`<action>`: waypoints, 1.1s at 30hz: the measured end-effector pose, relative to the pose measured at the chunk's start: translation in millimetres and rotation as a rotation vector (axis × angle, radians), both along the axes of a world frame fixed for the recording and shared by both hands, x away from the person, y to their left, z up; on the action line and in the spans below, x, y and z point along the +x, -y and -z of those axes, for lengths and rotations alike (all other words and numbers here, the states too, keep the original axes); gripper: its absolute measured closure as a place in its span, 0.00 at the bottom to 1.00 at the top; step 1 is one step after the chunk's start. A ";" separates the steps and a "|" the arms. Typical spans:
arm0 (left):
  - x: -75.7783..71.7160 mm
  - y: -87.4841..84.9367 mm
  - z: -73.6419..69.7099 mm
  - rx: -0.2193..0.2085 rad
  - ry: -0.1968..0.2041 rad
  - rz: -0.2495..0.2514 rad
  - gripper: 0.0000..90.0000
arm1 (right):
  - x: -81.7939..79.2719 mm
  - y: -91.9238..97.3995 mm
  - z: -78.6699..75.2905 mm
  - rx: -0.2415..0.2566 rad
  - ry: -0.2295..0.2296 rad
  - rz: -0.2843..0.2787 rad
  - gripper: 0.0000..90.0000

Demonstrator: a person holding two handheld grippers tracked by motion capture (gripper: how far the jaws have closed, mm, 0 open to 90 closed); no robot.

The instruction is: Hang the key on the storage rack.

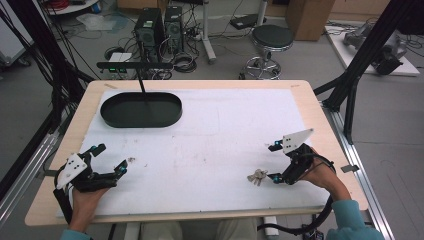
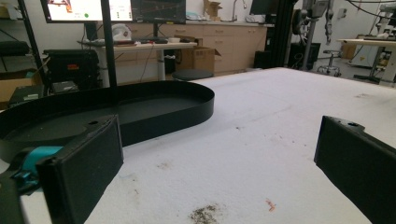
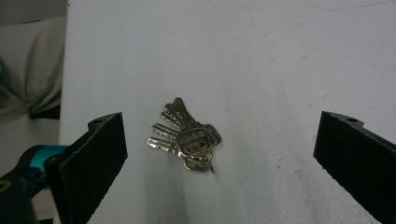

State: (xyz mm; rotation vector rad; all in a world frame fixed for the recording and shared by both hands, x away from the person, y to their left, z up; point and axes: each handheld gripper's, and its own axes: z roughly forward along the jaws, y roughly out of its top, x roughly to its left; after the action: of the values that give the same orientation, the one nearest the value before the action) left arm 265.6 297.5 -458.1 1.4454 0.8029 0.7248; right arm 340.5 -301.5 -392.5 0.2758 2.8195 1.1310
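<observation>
The right gripper (image 3: 219, 154), both fingers cut off by the frame and spread wide apart, flanks a bunch of keys (image 3: 187, 137) lying flat on the table (image 3: 261, 56), blades fanned toward its left finger (image 3: 88, 163)

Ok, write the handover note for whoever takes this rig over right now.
Right hand-held gripper: open, jaws either side of the bunch of keys, not closed on it.
Left hand-held gripper: open, holding nothing, near the table's left front, pointed toward the black oval tray.
Keys lie flat on the white mat near its right front; the tray sits at the far left with nothing in it.
Done: right gripper lined up on the keys.
Left: close on the keys, lift; the tray looks the likely destination.
</observation>
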 end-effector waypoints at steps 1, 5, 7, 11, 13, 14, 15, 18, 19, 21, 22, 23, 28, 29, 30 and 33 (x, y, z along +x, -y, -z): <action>0.0 0.0 0.1 -0.002 -0.001 0.000 0.02 | -0.1 -0.9 0.9 -0.008 -0.007 -0.004 0.02; 0.0 0.2 0.0 -0.001 0.000 -0.001 0.02 | 0.8 -3.3 3.9 -0.042 -0.020 -0.031 0.06; 0.0 0.1 0.0 0.000 0.000 0.000 0.02 | 1.4 -4.1 5.6 -0.059 -0.023 -0.033 0.06; 0.1 0.0 0.0 -0.001 0.000 0.002 0.02 | 2.7 -6.8 8.2 -0.096 -0.022 -0.045 0.14; 0.1 0.0 0.0 -0.002 -0.001 0.002 0.02 | 3.8 -7.8 9.0 -0.107 -0.028 -0.057 0.18; 0.1 0.1 0.1 -0.002 -0.001 0.003 0.02 | 3.8 -7.8 9.0 -0.107 -0.028 -0.057 0.18; 0.0 0.1 0.0 -0.002 -0.001 0.003 0.02 | 5.2 -8.7 10.4 -0.119 -0.040 -0.059 0.18; 0.1 0.0 0.0 -0.001 0.000 0.004 0.02 | 7.1 -9.9 11.9 -0.147 -0.052 -0.050 0.20; 0.1 -0.1 0.0 0.000 0.000 0.004 0.02 | 7.8 -9.9 12.3 -0.151 -0.067 -0.048 0.22; 0.1 -0.2 0.0 0.000 0.000 0.004 0.02 | 9.5 -10.0 13.8 -0.163 -0.083 -0.041 0.25; 0.1 -0.2 0.0 0.000 0.000 0.004 0.02 | 10.5 -9.8 14.4 -0.173 -0.089 -0.043 0.28; 0.1 -0.2 0.0 -0.001 -0.001 0.005 0.02 | 10.5 -9.6 14.5 -0.184 -0.091 -0.042 0.30; 0.1 -0.3 0.0 -0.001 -0.001 0.005 0.02 | 10.8 -9.0 13.2 -0.189 -0.092 -0.059 0.43; 0.1 -0.2 0.1 -0.001 -0.001 0.005 0.02 | 10.2 -9.2 13.4 -0.201 -0.089 -0.066 0.48; 0.1 -0.3 0.0 0.000 -0.001 0.004 0.02 | 10.2 -9.2 13.4 -0.201 -0.089 -0.066 0.48; 0.1 -0.3 0.0 0.001 0.000 0.004 0.02 | 9.9 -9.9 13.8 -0.220 -0.091 -0.078 0.55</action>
State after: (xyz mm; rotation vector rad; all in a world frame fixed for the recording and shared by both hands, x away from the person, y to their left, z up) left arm 265.7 297.8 -458.1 1.4472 0.7997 0.7217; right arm 350.4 -291.6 -406.3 0.2067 3.0253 0.8300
